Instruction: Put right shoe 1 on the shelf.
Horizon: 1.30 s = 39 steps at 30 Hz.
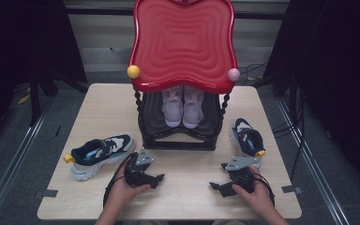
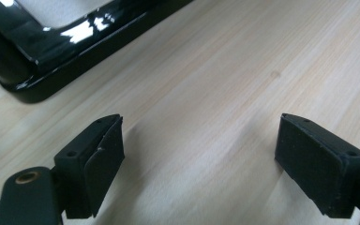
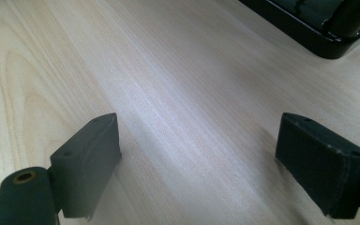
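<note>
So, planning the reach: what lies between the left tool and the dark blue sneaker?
Bare tabletop separates left tool from dark blue sneaker, per the high view.

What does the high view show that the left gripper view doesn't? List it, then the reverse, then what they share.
High view adds: the red rack top, a pink pair of shoes on the lower shelf, the left navy sneaker, the right navy sneaker and the right gripper. Left gripper view adds: the left gripper up close, jaws open, bare wood between them. Shared: the wooden table and the rack's black base.
</note>
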Tool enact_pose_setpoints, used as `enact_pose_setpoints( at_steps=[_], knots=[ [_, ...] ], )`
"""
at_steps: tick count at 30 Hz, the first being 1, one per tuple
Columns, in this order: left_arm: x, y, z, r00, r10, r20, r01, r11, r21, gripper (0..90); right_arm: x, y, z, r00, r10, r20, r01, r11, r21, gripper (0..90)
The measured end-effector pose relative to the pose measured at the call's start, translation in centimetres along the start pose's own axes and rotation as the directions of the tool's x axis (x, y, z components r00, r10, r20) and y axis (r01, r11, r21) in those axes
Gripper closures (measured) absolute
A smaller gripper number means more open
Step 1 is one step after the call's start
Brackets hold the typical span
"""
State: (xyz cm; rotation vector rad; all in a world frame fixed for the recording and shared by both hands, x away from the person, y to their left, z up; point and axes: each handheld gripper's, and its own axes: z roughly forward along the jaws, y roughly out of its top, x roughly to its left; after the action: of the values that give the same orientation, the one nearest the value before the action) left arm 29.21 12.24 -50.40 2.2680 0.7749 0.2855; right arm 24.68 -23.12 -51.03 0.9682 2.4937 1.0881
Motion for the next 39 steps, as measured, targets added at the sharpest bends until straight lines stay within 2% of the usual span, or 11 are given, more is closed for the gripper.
enact_pose_setpoints(
  at_steps=[2, 6, 7, 10, 15, 23, 29, 33, 39],
  knots=[
    [-0.1, 0.2, -0.3, 0.9999, 0.014, 0.000, -0.014, 0.9996, 0.022, 15.2, 0.0, 0.0, 0.0, 1.0000, 0.000, 0.000, 0.000, 1.000, 0.000, 13.4],
    [-0.2, 0.7, -0.9, 0.9995, 0.006, 0.030, -0.007, 0.9990, 0.044, 15.3, 0.0, 0.0, 0.0, 1.0000, 0.000, 0.000, 0.000, 1.000, 0.000, 13.4],
    [-0.2, 0.8, -1.2, 0.9997, 0.010, 0.022, -0.011, 0.9982, 0.058, 15.3, 0.0, 0.0, 0.0, 1.0000, 0.000, 0.000, 0.000, 1.000, 0.000, 13.4],
    [0.0, 0.9, -1.6, 0.9991, -0.006, 0.041, 0.003, 0.9973, 0.074, 15.3, 0.0, 0.0, 0.0, 1.0000, 0.002, 0.000, -0.002, 1.000, 0.000, 13.4],
    [0.4, 0.8, -2.4, 0.9989, -0.014, 0.045, 0.009, 0.9955, 0.095, 15.3, 0.0, 0.0, 0.0, 1.0000, 0.002, 0.000, -0.002, 1.000, 0.001, 13.4],
    [1.3, 0.7, -3.5, 0.9945, -0.069, 0.079, 0.058, 0.9905, 0.125, 15.4, 0.0, 0.0, 0.0, 1.0000, 0.000, -0.001, 0.000, 1.000, 0.000, 13.2],
    [1.7, 0.9, -4.0, 0.9948, -0.059, 0.082, 0.045, 0.9852, 0.166, 15.4, 0.0, 0.0, 0.0, 1.0000, -0.002, -0.002, 0.002, 1.000, 0.000, 13.2],
    [1.9, 1.0, -4.5, 0.9956, -0.043, 0.083, 0.025, 0.9781, 0.207, 15.5, 0.0, 0.0, 0.0, 1.0000, -0.002, -0.002, 0.002, 1.000, 0.000, 13.2],
    [2.5, 0.7, -5.6, 0.9956, -0.044, 0.082, 0.024, 0.9705, 0.240, 16.7, 0.0, 0.0, 0.0, 1.0000, -0.002, -0.002, 0.002, 1.000, 0.000, 13.2]
  ],
)
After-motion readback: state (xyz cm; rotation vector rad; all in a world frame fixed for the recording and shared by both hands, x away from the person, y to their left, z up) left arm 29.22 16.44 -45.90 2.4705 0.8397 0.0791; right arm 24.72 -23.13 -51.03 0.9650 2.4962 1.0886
